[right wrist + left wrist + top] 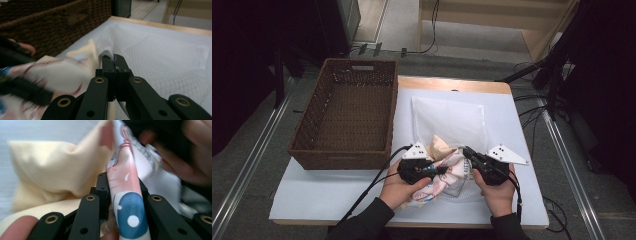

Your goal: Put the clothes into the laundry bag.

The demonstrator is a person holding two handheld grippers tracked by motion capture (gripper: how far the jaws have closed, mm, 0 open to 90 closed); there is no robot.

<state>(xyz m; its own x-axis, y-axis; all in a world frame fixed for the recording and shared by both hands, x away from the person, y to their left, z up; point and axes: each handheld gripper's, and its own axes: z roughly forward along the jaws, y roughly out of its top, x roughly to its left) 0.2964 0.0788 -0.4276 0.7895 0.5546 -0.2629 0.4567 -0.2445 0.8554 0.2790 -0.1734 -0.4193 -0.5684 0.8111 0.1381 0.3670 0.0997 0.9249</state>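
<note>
Cloth and mesh bag held at the near edge of the table

Grippers work side by side at the front of the white table top [337, 192]. Left gripper [438, 170] has its black jaws pinched on a fold of the patterned cloth with pink, white and blue print [451, 172]; in the left gripper view that fold [125, 202] stands up between the pads, pressed from both sides. Right gripper [466, 150] has its jaws pressed together on the rim of the white mesh laundry bag [452, 120]; the right gripper view shows a small lip of netting [108, 53] caught at the tips, the rest of the bag [162, 57] spread flat beyond.

Cloth sits bunched between the two grippers, at the mouth of the bag, partly on the bag's near edge. A cream-yellow corner of fabric [441, 146] pokes out just behind it; whether it belongs to the same cloth cannot be told.

Surroundings: a brown woven wicker basket [344, 150] stands on the table's left part, just beside the bag, apart from both hands. Black cables [372, 185] trail from each gripper toward the person. Beyond the table's far wooden edge [452, 82], grey floor, more cables and dark stands. Left hand [399, 192] and right hand [498, 192] come in from the bottom, sleeves dark.
</note>
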